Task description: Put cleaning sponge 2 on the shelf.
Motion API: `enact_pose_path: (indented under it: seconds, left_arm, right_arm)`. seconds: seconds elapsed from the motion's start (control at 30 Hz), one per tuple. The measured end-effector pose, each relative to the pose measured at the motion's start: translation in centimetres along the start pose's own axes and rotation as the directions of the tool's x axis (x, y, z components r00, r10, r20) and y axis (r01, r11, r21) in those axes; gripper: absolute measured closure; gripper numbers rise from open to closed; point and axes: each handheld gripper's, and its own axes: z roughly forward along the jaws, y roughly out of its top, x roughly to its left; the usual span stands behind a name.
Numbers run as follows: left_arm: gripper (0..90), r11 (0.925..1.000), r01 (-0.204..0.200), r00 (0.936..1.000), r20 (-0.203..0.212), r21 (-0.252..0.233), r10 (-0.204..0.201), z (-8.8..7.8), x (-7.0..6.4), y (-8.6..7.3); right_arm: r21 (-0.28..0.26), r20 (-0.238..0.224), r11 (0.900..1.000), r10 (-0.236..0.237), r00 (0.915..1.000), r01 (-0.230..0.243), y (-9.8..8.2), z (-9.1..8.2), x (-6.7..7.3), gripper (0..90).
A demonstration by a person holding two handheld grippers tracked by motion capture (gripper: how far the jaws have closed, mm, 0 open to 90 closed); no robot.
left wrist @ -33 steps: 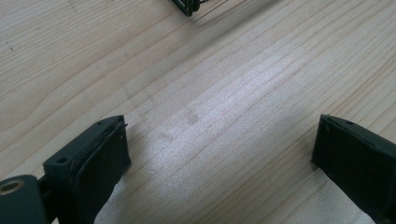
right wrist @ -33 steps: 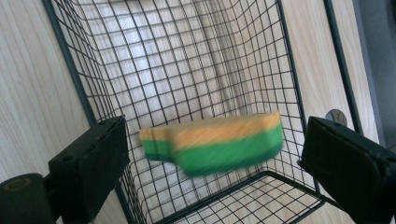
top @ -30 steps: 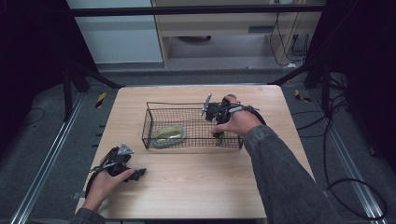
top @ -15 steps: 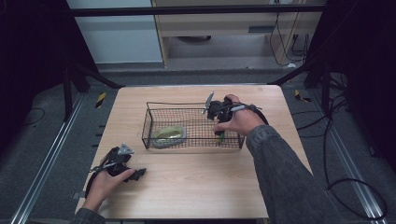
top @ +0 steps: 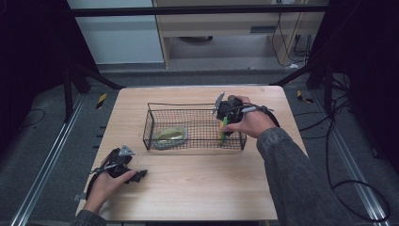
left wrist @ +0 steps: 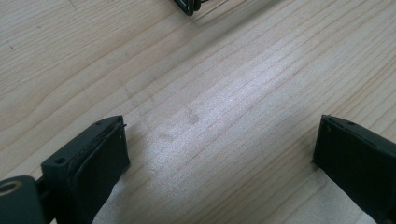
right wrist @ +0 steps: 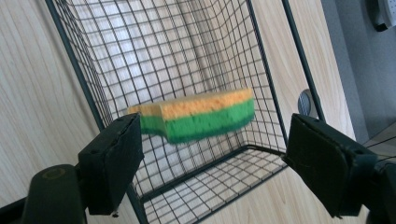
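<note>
The right tool (right wrist: 212,123) is pinching a sponge (right wrist: 201,116), yellow on one face and green on the other. Its jaws have just been closing, with the sponge between them. In the right gripper view the sponge is hanging clear of the mesh, tilted slightly, with its yellow layer facing up. Its end toward 9 o'clock is sitting against the jaw on that side. The contact at the other jaw is harder to judge from this angle.

In the high view the sponge (top: 223,128) is showing as a narrow green and yellow strip just under the person's right hand (top: 247,123). It is sitting inside the wire basket (top: 195,107), at the basket's 3 o'clock end. At the basket's 9 o'clock end, well apart from the sponge, a pale yellow-green item (top: 170,135) is lying on the mesh floor. What it is cannot be told.

The basket is standing a little toward 12 o'clock of the middle of the wooden desk (top: 197,188). The left tool (left wrist: 219,126) is resting low near the desk's 7 o'clock corner, in the person's left hand (top: 106,183). Its jaws are standing spread wide, with bare wood between them. One corner of the basket (left wrist: 189,5) is lying toward its 12 o'clock.
</note>
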Motion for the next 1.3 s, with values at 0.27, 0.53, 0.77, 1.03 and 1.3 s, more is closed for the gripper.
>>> enact_pose_path:
  seconds: [0.27, 0.53, 0.77, 1.03, 1.3]
  left_arm:
    - [1.6, 1.0000, -0.003, 1.0000, 0.000, 0.000, 0.003, 0.0, 0.0, 0.0]
    - [0.1, 0.9999, 0.001, 1.0000, -0.001, -0.013, -0.001, 0.1, 0.1, -0.1]
    - [0.0, 0.9993, 0.008, 1.0000, -0.003, -0.036, -0.008, 0.2, 0.3, -0.3]
    - [0.0, 0.9988, 0.006, 1.0000, -0.005, -0.049, -0.006, 0.3, 0.6, -0.4]
    - [0.0, 0.9970, 0.006, 0.9999, -0.009, -0.077, -0.006, 0.4, 0.7, -0.6]
  right_arm:
    - [-0.017, 0.045, 0.998, 0.056, 0.9974, -0.055, -1.7, -0.9, -0.1, 11.5]
    - [-0.092, 0.091, 0.983, 0.164, 0.9822, -0.156, -4.2, -1.4, 0.5, 8.1]
    - [-0.170, 0.132, 0.950, 0.286, 0.9491, -0.263, -6.8, -2.3, 0.3, 9.2]
    - [-0.189, 0.144, 0.921, 0.368, 0.9186, -0.339, -10.1, -2.7, 0.5, 9.4]
    - [-0.213, 0.150, 0.896, 0.424, 0.8932, -0.390, -12.6, -3.0, 1.3, 9.5]
